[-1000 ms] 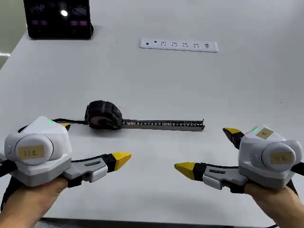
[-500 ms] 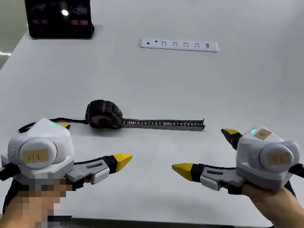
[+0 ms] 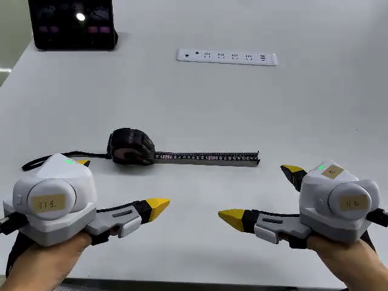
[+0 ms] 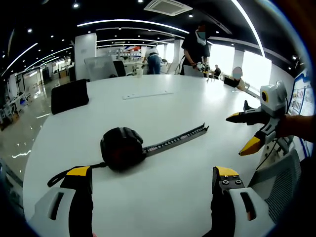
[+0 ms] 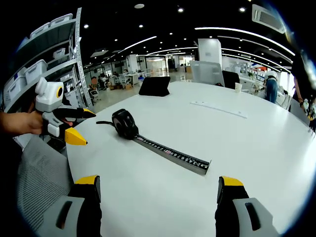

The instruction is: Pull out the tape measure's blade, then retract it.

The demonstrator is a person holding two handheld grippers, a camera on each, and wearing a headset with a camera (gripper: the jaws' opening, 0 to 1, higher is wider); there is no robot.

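Nothing had changed — my left hand-held gripper (image 3: 119, 183) and right hand-held gripper (image 3: 260, 194) stayed wide and empty near the tape measure (image 3: 130, 147), blade (image 3: 209, 158) out on the bench (image 3: 200, 103), retraction pending.

Tape measure (image 3: 130, 147): laid mid-table (image 3: 194, 103), blade (image 3: 206, 159) extended to its right. Power strip (image 3: 227, 57): placed behind. Screen (image 3: 73, 24): stood far left. Left gripper (image 3: 120, 183), right gripper (image 3: 260, 194): held nearest, well apart.
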